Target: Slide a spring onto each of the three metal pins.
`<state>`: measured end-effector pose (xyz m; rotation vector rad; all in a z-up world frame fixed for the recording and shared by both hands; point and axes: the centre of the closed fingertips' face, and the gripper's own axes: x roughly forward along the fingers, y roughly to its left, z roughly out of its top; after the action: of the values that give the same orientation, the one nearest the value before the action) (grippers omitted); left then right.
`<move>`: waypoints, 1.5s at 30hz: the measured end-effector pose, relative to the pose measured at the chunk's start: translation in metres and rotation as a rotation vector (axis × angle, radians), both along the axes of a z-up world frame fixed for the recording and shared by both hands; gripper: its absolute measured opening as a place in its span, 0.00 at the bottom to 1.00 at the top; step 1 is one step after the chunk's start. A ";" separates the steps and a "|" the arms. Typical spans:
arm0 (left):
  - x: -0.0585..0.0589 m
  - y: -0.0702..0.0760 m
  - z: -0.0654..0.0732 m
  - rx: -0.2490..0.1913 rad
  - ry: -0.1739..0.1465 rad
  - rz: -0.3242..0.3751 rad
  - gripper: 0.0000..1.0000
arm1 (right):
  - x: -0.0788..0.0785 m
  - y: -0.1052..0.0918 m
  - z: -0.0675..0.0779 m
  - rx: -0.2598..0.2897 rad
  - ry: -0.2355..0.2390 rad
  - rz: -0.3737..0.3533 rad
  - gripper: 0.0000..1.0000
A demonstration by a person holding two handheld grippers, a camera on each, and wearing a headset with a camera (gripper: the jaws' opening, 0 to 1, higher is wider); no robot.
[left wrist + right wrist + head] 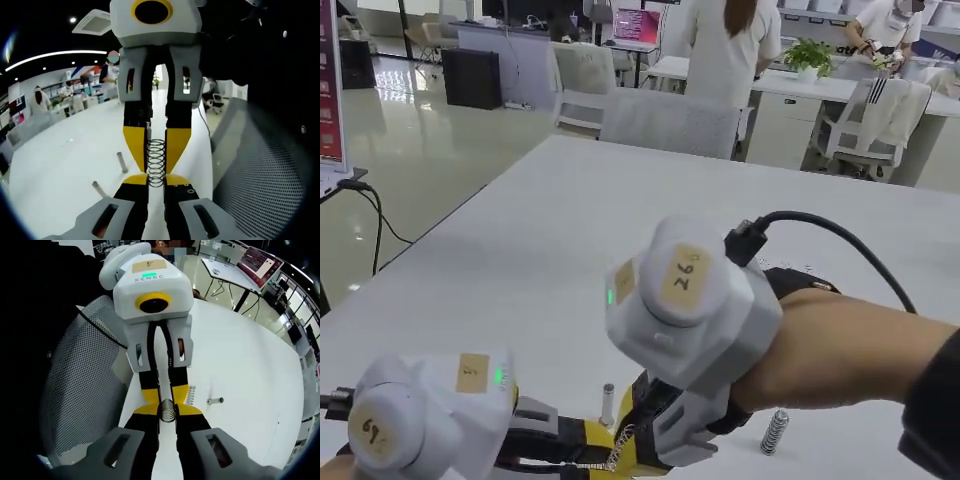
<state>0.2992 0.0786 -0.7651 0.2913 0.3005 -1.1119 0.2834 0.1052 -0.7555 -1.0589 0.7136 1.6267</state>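
Note:
One thin steel spring spans the gap between the two grippers just above the white table. My right gripper comes in from the top of the left gripper view and its yellow fingertips are shut on the spring's sides. My left gripper is shut on the spring's near end. In the right gripper view the spring shows end-on between my right gripper, with the left gripper facing it. Two pins stand to the left; one pin rises behind the grippers.
A second spring lies loose on the table to the right, next to a pin. A black cable arcs from the right gripper. A mesh chair back is beside the table edge. A grey chair and people are beyond the far edge.

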 end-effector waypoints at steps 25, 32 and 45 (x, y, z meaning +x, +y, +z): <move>0.006 0.004 0.003 -0.035 0.022 0.041 0.12 | 0.012 -0.005 0.003 -0.003 -0.018 -0.038 0.08; 0.007 0.010 0.000 -0.042 0.036 0.067 0.15 | 0.017 -0.012 0.003 -0.014 -0.021 -0.055 0.08; 0.007 0.026 -0.006 -0.062 0.056 0.129 0.20 | 0.036 -0.030 0.004 -0.034 -0.043 -0.108 0.08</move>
<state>0.3060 0.1044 -0.7715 0.1838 0.3293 -1.0016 0.3190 0.0747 -0.7518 -1.0585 0.7592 1.5005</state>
